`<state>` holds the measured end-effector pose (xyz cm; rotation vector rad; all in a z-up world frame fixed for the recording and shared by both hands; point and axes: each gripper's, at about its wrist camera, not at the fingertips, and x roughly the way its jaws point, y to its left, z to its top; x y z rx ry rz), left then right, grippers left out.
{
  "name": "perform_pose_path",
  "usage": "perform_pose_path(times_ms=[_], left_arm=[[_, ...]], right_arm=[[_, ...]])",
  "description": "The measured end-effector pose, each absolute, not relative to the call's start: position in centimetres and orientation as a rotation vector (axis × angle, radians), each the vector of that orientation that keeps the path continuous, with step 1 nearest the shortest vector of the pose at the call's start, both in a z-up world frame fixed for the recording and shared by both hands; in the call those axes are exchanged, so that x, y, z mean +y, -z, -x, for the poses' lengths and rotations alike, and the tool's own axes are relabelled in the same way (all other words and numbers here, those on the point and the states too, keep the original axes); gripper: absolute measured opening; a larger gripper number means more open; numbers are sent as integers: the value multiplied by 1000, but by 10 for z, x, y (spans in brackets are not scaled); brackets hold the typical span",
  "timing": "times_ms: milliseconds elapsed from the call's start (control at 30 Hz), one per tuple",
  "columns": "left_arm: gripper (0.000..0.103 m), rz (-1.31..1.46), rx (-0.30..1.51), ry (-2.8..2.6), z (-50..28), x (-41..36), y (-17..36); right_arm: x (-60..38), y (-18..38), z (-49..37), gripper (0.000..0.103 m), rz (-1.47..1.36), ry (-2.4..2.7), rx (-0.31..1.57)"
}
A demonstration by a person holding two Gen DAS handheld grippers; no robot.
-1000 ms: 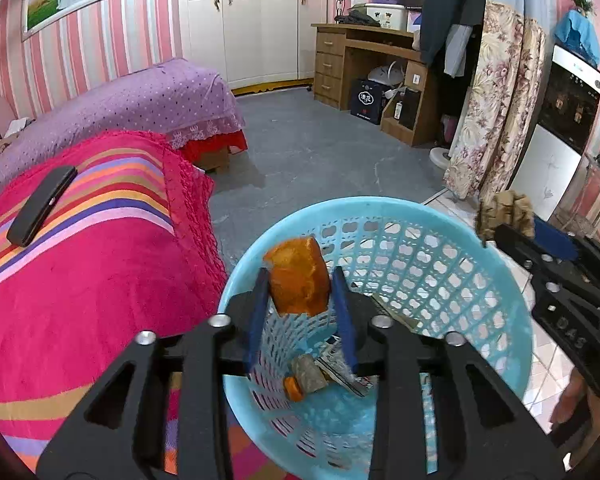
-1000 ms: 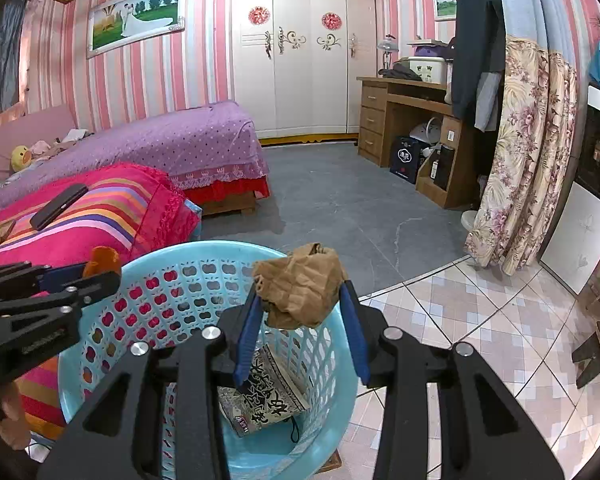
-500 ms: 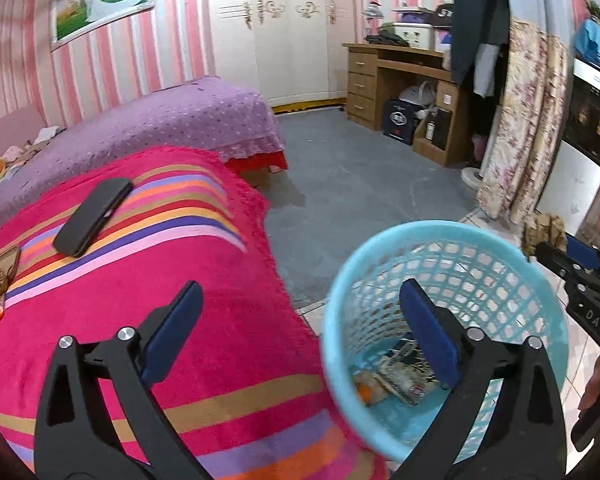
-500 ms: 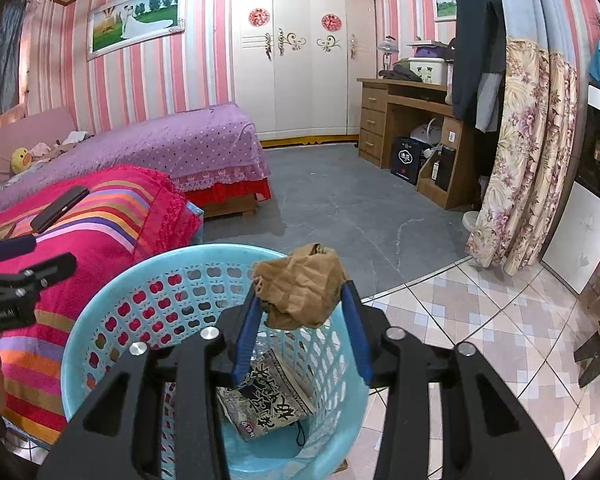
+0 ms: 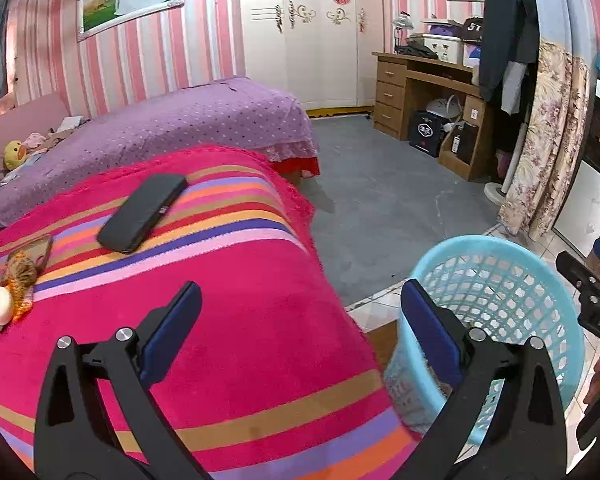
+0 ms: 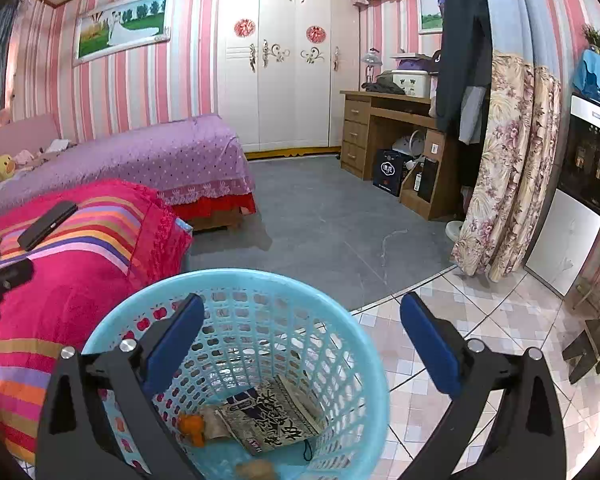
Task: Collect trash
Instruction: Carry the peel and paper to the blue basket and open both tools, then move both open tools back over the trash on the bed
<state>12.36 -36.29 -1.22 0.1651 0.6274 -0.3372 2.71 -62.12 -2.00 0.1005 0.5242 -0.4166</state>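
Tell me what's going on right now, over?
Left gripper and right gripper both just opened, empty. Trash lies in blue basket. More scraps wait on striped blanket. Nothing blocking.

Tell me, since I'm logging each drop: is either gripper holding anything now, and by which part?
Nothing is held. The left gripper and right gripper both stand open and empty, jaws having just opened.
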Motion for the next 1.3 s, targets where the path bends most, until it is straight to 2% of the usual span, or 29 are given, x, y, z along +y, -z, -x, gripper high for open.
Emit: perform_pose_path(times_ms=[600, 833, 1300], left_arm=[[97, -136, 586, 112, -145, -202, -16], [97, -112, 593, 32, -153, -137, -3], [97, -112, 639, -53, -172, -60, 19]], right_arm=[[-511, 4, -88, 98, -147, 268, 507], [-453, 5, -115, 98, -113, 194, 515], [-348, 19, -159, 98, 8, 44, 574]])
